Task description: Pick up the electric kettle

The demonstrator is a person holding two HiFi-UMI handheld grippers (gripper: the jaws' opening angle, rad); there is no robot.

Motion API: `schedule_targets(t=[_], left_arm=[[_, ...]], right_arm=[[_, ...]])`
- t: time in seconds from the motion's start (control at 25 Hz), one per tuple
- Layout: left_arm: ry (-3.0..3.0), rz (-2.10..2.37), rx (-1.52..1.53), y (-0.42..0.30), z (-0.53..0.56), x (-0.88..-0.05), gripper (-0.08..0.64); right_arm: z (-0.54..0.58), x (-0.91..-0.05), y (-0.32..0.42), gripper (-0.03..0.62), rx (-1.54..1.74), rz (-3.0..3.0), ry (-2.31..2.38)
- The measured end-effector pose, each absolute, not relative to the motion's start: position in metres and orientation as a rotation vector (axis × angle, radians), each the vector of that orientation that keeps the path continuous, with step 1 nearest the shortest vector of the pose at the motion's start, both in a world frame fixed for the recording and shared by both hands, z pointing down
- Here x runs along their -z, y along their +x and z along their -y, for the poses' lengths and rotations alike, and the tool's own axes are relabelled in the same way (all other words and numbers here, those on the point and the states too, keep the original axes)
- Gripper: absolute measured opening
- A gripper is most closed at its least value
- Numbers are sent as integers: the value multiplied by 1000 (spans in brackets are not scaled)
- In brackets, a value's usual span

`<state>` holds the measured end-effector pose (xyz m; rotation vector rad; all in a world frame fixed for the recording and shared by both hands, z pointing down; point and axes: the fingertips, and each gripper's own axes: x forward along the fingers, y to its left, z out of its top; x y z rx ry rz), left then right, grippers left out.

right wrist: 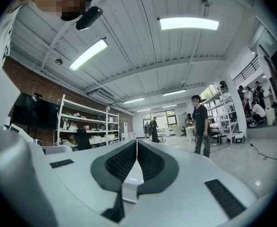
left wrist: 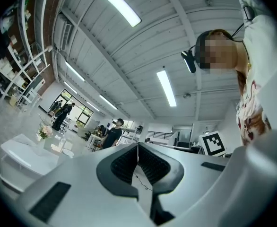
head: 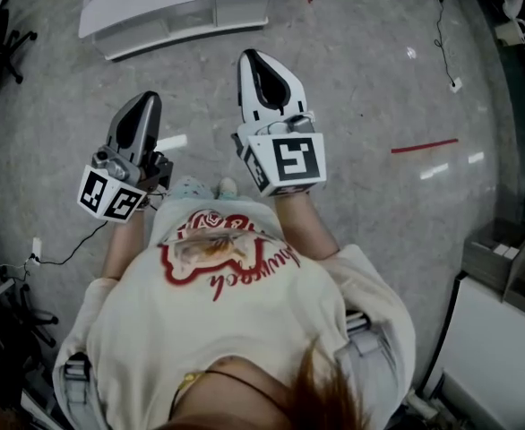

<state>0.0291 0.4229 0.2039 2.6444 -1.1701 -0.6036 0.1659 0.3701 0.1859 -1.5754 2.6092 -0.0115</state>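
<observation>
No electric kettle shows in any view. In the head view the person stands on a grey floor and holds both grippers out in front of the chest. My left gripper is dark grey and shut, with nothing between its pads. My right gripper is white, sits a little farther forward, and is also shut and empty. In the left gripper view the jaws meet at their tips and point slightly upward across a large room. In the right gripper view the jaws are pressed together and point level.
A low white table stands on the floor ahead of the grippers; the same white table shows at the left with flowers on it. Red tape marks and a cable lie on the floor. Shelving and several people stand farther off.
</observation>
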Motion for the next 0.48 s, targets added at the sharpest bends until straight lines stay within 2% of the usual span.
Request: schedule_targets(t=[0.48], left_arm=[[2620, 1236, 602, 0, -369, -219, 12]], right_arm=[[-313, -195, 156, 17, -19, -2600, -1604]])
